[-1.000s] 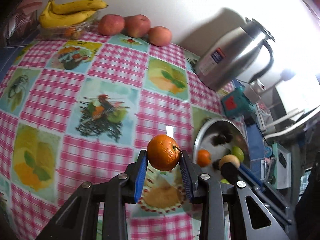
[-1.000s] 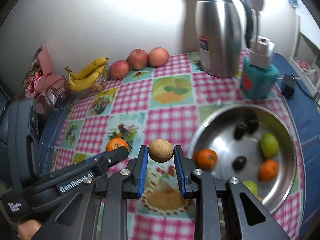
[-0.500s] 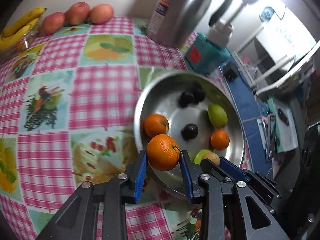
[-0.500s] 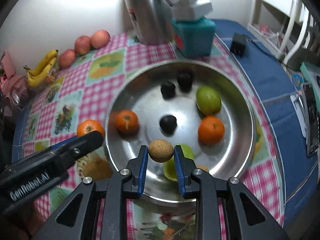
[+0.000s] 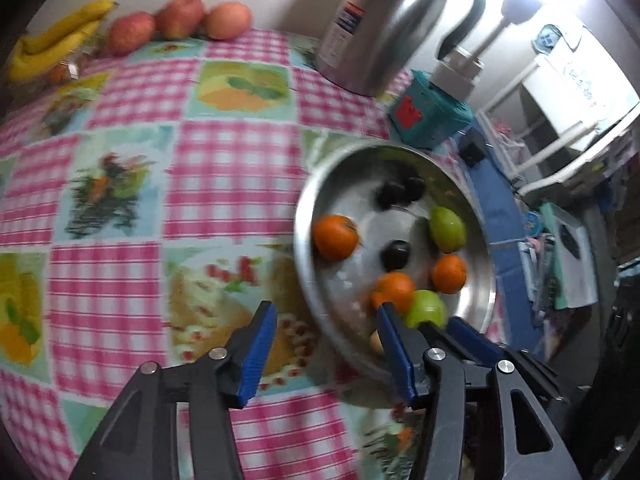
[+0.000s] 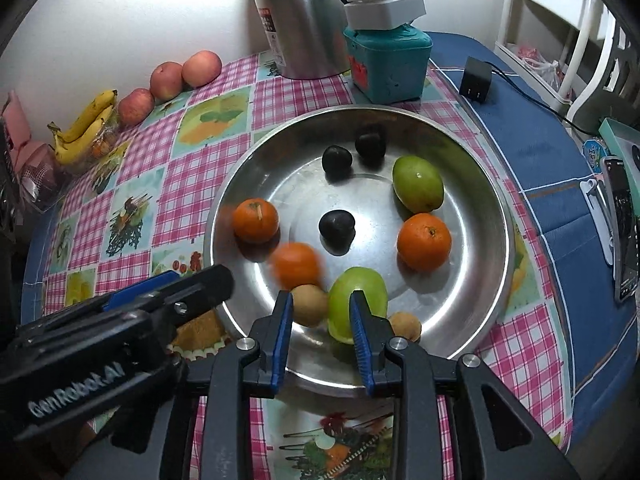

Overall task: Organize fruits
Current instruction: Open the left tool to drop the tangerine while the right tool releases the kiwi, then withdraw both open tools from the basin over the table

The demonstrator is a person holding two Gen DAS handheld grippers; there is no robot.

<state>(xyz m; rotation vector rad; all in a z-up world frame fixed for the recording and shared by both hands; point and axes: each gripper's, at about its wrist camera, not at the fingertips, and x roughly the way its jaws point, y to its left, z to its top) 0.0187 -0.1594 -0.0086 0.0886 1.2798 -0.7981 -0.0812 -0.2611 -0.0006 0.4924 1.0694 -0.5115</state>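
Both tongs [image 5: 326, 342] [image 6: 320, 320] just spread, empty; orange [image 6: 297, 265] and brown fruit [image 6: 308, 304] lie beyond them.

pale wall [image 6: 120, 20] behind a pink checked tablecloth [image 5: 224, 184]; white chair [image 6: 580, 48] right.

**Polished steel, glossy cloth, matt plastic**

The bowl [image 6: 496, 216] is bright, smooth metal that mirrors the fruit in it. The jug [image 6: 296, 20] behind it is brushed steel with a black handle. The checked tablecloth [image 6: 200, 176] has a slick, wipe-clean sheen. The 3 oranges [image 6: 424, 242] show dimpled peel; the green fruits [image 6: 418, 184] are smooth and shiny; the dark fruits [image 6: 337, 229] are glossy. Both grippers [image 6: 320, 320] are matt black plastic with ribbed blue pads [image 5: 256, 356].
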